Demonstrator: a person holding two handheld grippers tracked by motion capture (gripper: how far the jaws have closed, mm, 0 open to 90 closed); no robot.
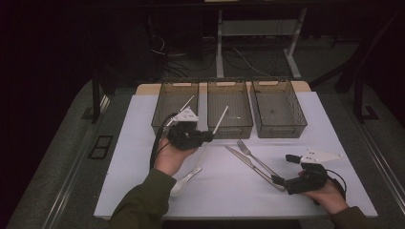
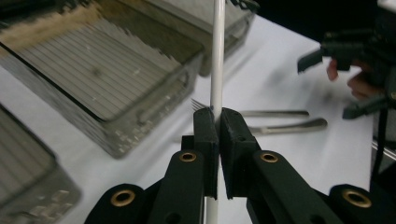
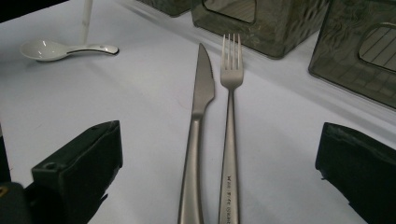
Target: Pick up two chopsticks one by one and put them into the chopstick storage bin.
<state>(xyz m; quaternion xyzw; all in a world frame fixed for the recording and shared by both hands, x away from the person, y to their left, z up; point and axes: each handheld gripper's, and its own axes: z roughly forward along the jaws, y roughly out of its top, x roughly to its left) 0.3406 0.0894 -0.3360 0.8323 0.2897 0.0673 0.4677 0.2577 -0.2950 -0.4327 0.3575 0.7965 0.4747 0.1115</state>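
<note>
White chopstick (image 2: 217,56) clamped between the closed jaws of the left claw (image 1: 208,136), raised above the table (image 1: 143,157) in front of three dark mesh trays. Left tray (image 1: 167,107) — holds one white chopstick (image 1: 187,103); middle tray (image 1: 234,112) and right tray (image 1: 282,109) — nothing discernible inside. Right claw (image 1: 284,171) stands wide open, holding nothing, at the handles of knife (image 3: 198,121) and fork (image 3: 229,121). White spoon (image 1: 184,182) lies on the table.

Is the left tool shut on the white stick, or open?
Shut: the left tool has both jaws pressed against the white stick, holding it above the table.
</note>
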